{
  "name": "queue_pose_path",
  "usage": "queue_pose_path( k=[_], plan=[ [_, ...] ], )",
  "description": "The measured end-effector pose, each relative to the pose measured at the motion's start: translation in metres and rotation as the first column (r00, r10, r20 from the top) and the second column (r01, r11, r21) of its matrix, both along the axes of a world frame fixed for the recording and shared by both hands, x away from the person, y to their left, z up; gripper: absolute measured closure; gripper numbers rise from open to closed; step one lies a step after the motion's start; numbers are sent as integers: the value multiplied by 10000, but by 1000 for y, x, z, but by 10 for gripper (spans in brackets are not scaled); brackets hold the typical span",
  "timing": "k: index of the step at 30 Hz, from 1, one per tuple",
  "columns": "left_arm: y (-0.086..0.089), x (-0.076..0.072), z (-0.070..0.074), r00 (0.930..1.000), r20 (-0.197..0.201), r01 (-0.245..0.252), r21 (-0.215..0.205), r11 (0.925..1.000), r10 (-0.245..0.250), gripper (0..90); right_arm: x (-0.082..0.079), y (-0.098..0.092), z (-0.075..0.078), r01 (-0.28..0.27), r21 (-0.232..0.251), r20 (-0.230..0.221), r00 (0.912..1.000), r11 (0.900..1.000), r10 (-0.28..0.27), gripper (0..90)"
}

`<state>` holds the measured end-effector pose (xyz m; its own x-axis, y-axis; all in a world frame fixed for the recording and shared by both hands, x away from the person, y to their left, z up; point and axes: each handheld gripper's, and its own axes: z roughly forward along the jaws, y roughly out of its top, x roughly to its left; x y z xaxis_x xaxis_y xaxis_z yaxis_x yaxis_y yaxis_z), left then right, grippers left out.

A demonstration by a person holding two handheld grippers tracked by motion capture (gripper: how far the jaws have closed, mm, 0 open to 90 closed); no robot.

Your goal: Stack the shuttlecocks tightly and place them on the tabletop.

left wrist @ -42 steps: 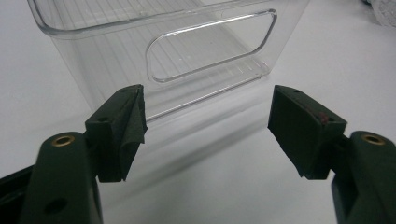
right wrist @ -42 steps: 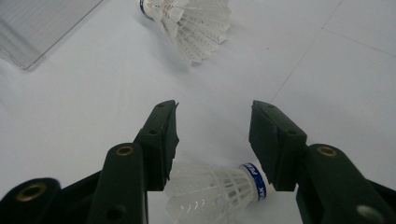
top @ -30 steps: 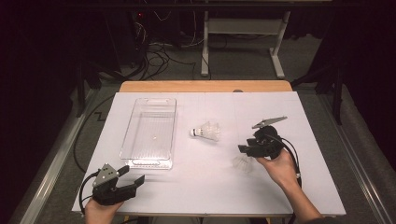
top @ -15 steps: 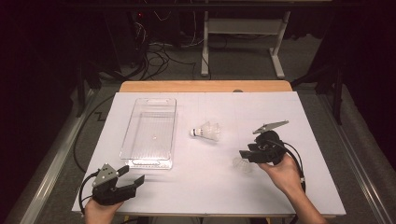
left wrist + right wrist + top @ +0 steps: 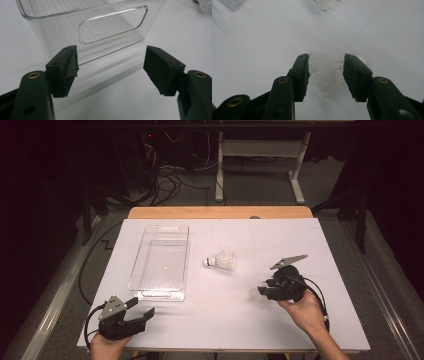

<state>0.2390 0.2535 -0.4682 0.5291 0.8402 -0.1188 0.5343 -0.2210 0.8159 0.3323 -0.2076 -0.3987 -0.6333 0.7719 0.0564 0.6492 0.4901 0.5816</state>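
A white shuttlecock (image 5: 324,77) lies on the white table between the jaws of my right gripper (image 5: 325,71), and both pads touch its feathered skirt. In the high view this shuttlecock (image 5: 254,294) sits at the tip of the right gripper (image 5: 262,291), right of centre. A second shuttlecock (image 5: 222,261) lies on its side near the table's middle. My left gripper (image 5: 141,308) rests near the front left corner, open with nothing between its jaws. In its own view the left gripper (image 5: 111,67) faces the short end of the clear plastic tray (image 5: 112,30).
The clear tray (image 5: 150,292) stands lengthwise on the left half of the table and looks empty. A white sheet (image 5: 325,250) covers the table. Beyond the wooden far edge (image 5: 220,212) are cables and a stand's legs on the floor.
My right gripper has come a little toward the near edge and down around the shuttlecock. The left gripper has stayed where it was.
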Motion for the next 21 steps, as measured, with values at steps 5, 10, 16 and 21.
queue_pose_path(
  k=[5, 10, 16, 21],
  plan=[
    [0, 0, 0, 10000, -9, 3, 0, 10000, -3, 290, -1, 1, -2, -8, -189, 38, 10000, 9998, 8, 568],
    [0, 0, 0, 10000, -3, 4, -18, 10000, -4, 290, 0, 3, -4, -18, -284, 43, 10000, 9996, 20, 574],
    [0, 0, 0, 10000, 1, 1, -34, 10000, -1, 290, 1, 5, -7, 15, -434, 55, 10000, 9991, -13, 580],
    [0, 0, 0, 10000, -1, 21, -14, 10000, -21, 289, 2, 4, -9, 84, -513, 61, 9999, 9986, -81, 588]
  ],
)
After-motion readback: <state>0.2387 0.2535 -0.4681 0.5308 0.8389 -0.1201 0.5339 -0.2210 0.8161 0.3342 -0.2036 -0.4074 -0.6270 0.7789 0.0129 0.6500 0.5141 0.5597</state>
